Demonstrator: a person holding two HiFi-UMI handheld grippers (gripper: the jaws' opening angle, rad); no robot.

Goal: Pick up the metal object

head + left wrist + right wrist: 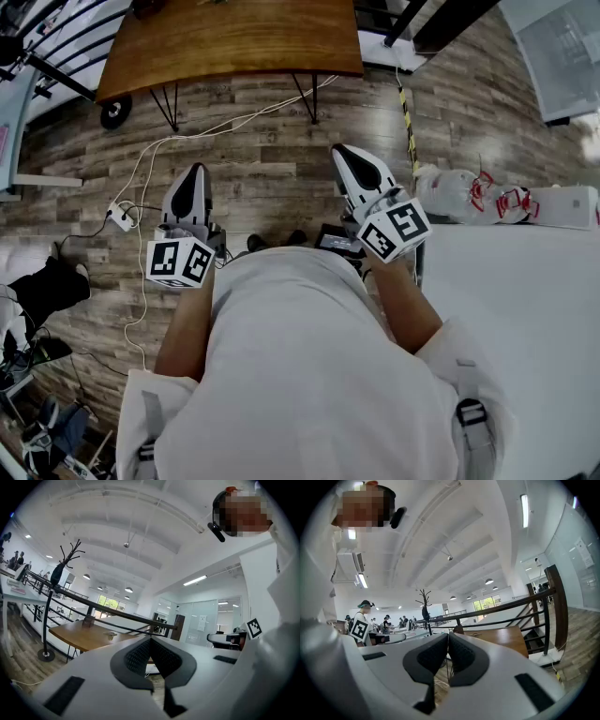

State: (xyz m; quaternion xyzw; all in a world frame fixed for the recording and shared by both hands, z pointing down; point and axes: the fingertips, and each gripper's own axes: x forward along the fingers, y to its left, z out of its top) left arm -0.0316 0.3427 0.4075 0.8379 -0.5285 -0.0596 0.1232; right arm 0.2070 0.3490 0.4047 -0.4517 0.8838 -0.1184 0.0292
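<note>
Wood-plank floor (pixel 272 141) fills the head view, with a wooden bench (pixel 234 37) well ahead of both grippers and a white bench (pixel 525 309) just right of the right gripper. Both forearms are bent up in front of the person's white shirt (pixel 309 375), roughly parallel, with the grippers held close to the chest and pointing forward.

Left gripper (pixel 192 178) has its jaws pressed together with nothing between them; its own view shows the dark pads (pixel 140 656) meeting at the tip. Right gripper (pixel 352 164) is the same, pads (pixel 433 656) closed together and empty. It tilts slightly toward the left gripper.

Each gripper carries a marker cube, the left cube (pixel 178 262) and the right cube (pixel 394 230), printed with black-and-white square patterns.

A small pale object (pixel 111 634) sits on the wooden bench far ahead of the left gripper. It may be the metal object, but it is too small to tell.

Tied plastic bags (pixel 473 192) with red parts lie right of the right gripper.
</note>
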